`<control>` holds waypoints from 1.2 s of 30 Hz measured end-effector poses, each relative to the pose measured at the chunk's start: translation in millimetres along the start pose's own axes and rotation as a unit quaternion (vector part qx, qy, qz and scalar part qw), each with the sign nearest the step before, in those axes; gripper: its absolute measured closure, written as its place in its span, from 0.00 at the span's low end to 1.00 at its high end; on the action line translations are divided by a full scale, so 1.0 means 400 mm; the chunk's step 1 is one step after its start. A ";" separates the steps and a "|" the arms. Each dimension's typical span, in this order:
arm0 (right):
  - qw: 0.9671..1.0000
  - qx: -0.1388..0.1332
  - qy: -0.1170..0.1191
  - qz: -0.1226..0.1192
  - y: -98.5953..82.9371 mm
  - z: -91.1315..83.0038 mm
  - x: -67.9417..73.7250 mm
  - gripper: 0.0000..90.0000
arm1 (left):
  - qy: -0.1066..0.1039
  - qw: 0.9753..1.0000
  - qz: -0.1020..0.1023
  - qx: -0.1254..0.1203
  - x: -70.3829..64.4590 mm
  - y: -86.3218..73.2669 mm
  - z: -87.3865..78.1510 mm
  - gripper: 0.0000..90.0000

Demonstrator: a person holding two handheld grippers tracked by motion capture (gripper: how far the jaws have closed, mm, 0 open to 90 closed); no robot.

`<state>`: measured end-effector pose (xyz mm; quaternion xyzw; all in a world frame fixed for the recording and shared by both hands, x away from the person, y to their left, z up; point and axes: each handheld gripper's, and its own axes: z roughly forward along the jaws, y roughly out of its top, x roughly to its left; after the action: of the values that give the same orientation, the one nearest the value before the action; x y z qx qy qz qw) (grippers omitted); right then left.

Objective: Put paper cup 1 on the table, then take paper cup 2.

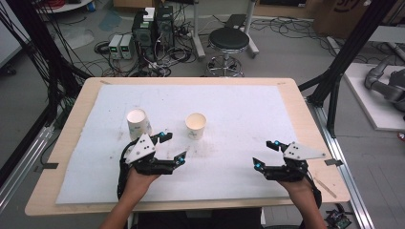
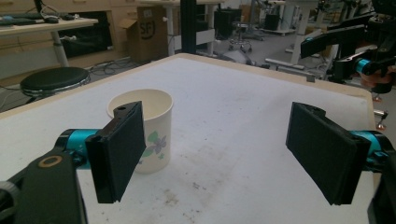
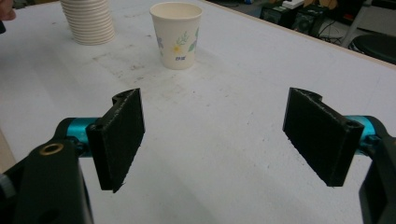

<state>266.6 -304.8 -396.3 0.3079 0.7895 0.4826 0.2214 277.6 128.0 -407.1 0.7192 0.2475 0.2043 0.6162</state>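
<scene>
Both tools stand spread and empty, low over the white-covered bench (image 1: 248,109). The left tool (image 1: 173,147) sits just beside the cup stack (image 1: 137,123) and points toward the single cup (image 1: 196,125), which stands upright near the bench's middle, apart from the stack. The right tool (image 1: 265,153) hangs well off to the right. This looks like the approach step: next, the left tool must advance so its jaws straddle the cup, then close gently, since thin paper walls will crush easily.

High view sits above the near edge, looking forward and down. Both gripper views ride low over the white foam-covered table (image 1: 229,102), close in, sharing the single flower-printed paper cup (image 2: 152,126).
</scene>
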 end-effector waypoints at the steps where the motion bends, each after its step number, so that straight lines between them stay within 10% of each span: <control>1: 1.000 0.000 -0.003 -0.001 0.000 0.000 -0.001 0.24 | 0.004 1.000 -0.001 -0.001 0.000 -0.001 -0.004 0.21; 36: 1.000 -0.007 -0.006 0.008 -0.005 -0.008 -0.011 0.24 | 0.025 0.999 -0.011 -0.024 0.019 -0.022 -0.071 0.19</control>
<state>267.1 -310.6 -396.5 0.3157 0.7822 0.4880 0.2243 265.6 155.8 -411.3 0.6962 0.2658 0.2211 0.6291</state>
